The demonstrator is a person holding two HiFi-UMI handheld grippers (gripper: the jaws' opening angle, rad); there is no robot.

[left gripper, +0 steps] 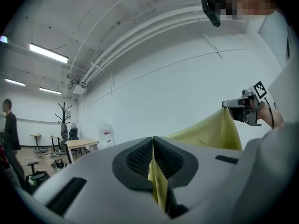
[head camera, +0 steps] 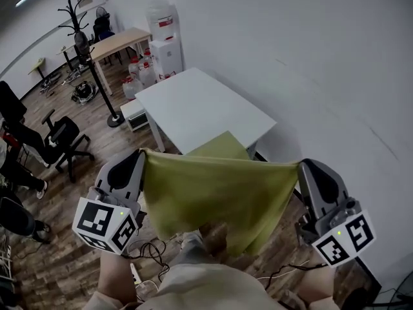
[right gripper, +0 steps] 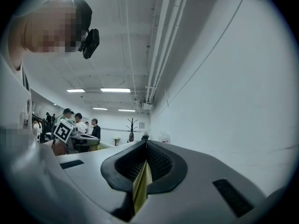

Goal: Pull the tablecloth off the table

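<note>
The olive-green tablecloth (head camera: 219,192) hangs stretched in the air between my two grippers, its lower part drooping toward the person's legs. One far flap still lies on the near corner of the white table (head camera: 193,105). My left gripper (head camera: 141,155) is shut on the cloth's left top corner. A yellow-green strip of cloth (left gripper: 156,183) shows pinched between its pads. My right gripper (head camera: 300,166) is shut on the right top corner, and a fold of the cloth (right gripper: 140,186) sits in its jaws. In the left gripper view the right gripper (left gripper: 243,108) holds the cloth's far corner.
A white wall runs along the table's right side. A water dispenser (head camera: 164,41) stands behind the table, with a coat stand (head camera: 97,82) and office chairs (head camera: 61,141) to the left. Cables (head camera: 151,250) lie on the wooden floor by the person's feet. Several people stand far off.
</note>
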